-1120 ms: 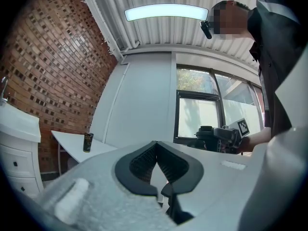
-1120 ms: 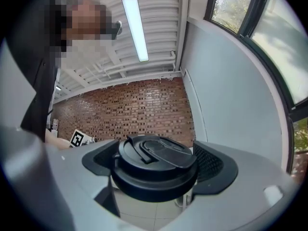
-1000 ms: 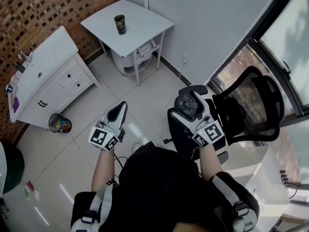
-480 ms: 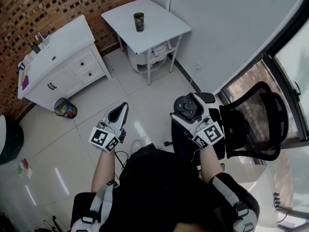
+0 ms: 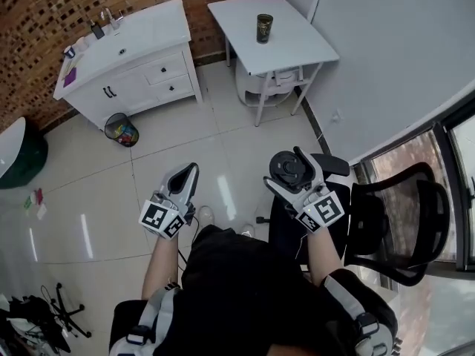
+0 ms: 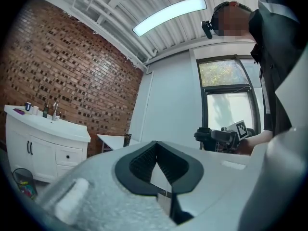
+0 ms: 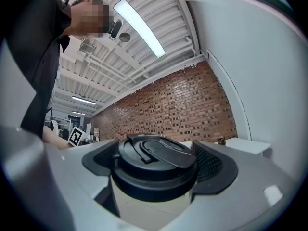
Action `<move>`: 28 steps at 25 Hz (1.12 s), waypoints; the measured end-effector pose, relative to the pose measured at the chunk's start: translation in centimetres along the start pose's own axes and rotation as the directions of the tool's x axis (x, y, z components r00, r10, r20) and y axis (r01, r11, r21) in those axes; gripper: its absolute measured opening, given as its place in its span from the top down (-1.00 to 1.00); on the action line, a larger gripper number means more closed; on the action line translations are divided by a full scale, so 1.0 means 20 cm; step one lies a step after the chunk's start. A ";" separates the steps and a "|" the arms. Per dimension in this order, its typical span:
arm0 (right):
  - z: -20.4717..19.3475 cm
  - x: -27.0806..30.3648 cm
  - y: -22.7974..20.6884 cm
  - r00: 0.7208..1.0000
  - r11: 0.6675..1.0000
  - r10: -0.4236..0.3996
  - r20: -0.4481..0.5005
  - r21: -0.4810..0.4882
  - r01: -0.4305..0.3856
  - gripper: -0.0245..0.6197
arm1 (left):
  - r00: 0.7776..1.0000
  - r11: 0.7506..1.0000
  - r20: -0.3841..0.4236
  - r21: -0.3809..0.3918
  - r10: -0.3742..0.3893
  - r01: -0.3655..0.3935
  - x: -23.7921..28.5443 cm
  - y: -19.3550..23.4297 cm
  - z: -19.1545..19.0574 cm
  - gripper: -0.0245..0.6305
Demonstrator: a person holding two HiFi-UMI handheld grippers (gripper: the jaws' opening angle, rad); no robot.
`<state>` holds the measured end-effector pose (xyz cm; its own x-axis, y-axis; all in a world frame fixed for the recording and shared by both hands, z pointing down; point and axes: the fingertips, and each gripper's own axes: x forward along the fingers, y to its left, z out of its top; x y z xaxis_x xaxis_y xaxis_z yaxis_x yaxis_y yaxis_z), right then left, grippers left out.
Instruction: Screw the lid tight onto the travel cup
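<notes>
Your left gripper (image 5: 186, 176), at 9 o'clock in the head view, has its jaws pressed together on nothing; spread them before you use it to steady the cup (image 5: 264, 28). The cup stands upright on the white table (image 5: 298, 47) at 12 o'clock, well apart from both tools. Your right gripper (image 5: 292, 170), just right of centre at 3 o'clock, pinches the black lid (image 7: 155, 161) by its rim, top face up. I judge this to be the carry; keep the lid level, bring it square over the cup's mouth, and let the threads seat before you twist, or they may cross. Hard to make out: whether the cup's mouth is bare; its threads; the lid's underside, which no view shows. The cup is only a small dark shape in both gripper views.
</notes>
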<state>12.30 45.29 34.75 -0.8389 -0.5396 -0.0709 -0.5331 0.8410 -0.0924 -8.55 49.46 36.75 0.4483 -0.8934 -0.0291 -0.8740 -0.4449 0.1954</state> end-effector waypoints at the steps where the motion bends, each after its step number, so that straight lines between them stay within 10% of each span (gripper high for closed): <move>1: 0.00 0.02 0.02 1.000 1.000 0.009 0.001 0.002 -0.009 -0.56 | 1.000 1.000 0.002 -0.001 0.008 -0.008 -0.03 0.01 0.01 0.92; 28: 0.01 0.58 0.28 0.998 0.998 -0.060 0.024 -0.034 0.060 -0.56 | 0.993 0.994 0.034 0.000 -0.109 0.109 -0.08 0.55 0.17 0.92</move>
<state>-0.45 43.74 33.24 -0.8028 -0.5896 -0.0893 -0.5863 0.8077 -0.0623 -19.52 45.79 35.52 0.5341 -0.8413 -0.0840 -0.8199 -0.5396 0.1911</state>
